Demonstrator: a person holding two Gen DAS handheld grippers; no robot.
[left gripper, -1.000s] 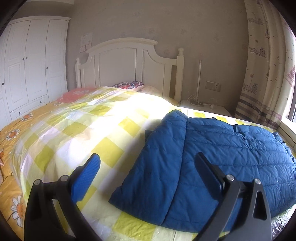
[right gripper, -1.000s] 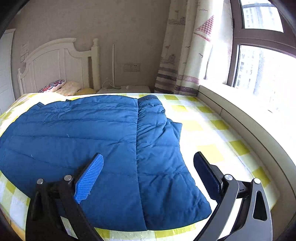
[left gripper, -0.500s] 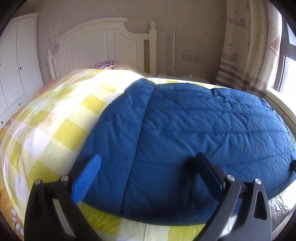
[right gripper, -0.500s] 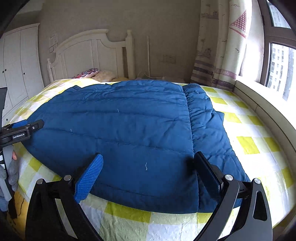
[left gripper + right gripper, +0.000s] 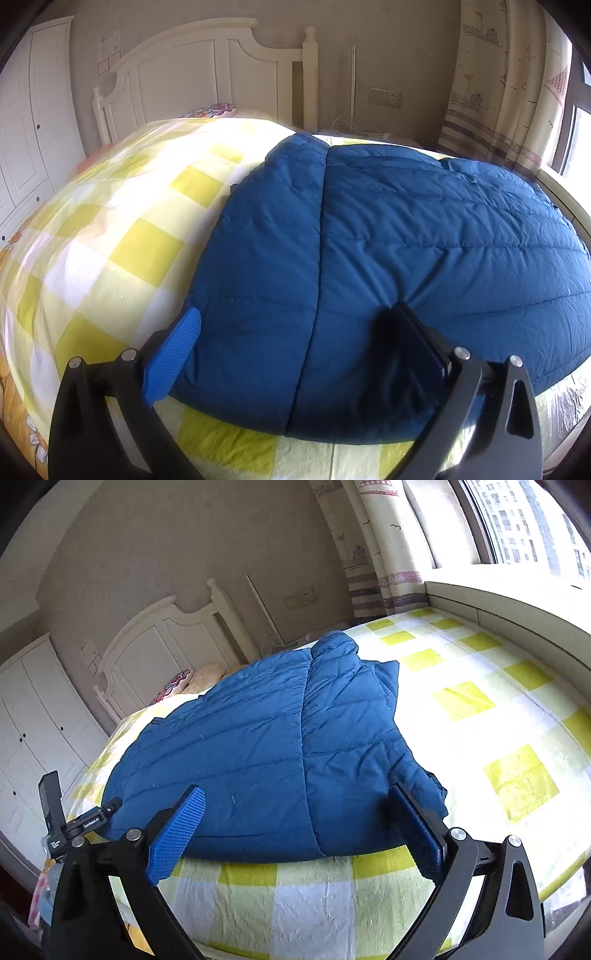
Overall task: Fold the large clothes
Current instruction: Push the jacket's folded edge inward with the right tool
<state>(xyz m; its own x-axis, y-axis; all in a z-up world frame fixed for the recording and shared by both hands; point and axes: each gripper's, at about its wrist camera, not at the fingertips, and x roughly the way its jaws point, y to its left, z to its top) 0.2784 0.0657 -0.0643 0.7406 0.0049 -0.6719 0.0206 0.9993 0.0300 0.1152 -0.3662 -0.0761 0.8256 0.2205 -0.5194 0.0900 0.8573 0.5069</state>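
Note:
A large blue quilted down jacket (image 5: pixel 388 258) lies spread on the bed, with its sides folded in along vertical seams. It also shows in the right wrist view (image 5: pixel 280 753). My left gripper (image 5: pixel 297 345) is open and empty, with its fingers astride the jacket's near left edge, low over it. My right gripper (image 5: pixel 297 821) is open and empty at the jacket's near right edge, tilted. The left gripper also shows in the right wrist view (image 5: pixel 79 827) at the jacket's left corner.
The bed has a yellow and white checked cover (image 5: pixel 480 701). A white headboard (image 5: pixel 207 74) and pillows (image 5: pixel 173 686) are at the far end. A white wardrobe (image 5: pixel 33 129) stands left. A curtain (image 5: pixel 506 85) and window ledge (image 5: pixel 517 605) run along the right.
Both grippers have come in lower and closer to the jacket's near edge. The right gripper has shifted right and tilted. Both stay open and empty.

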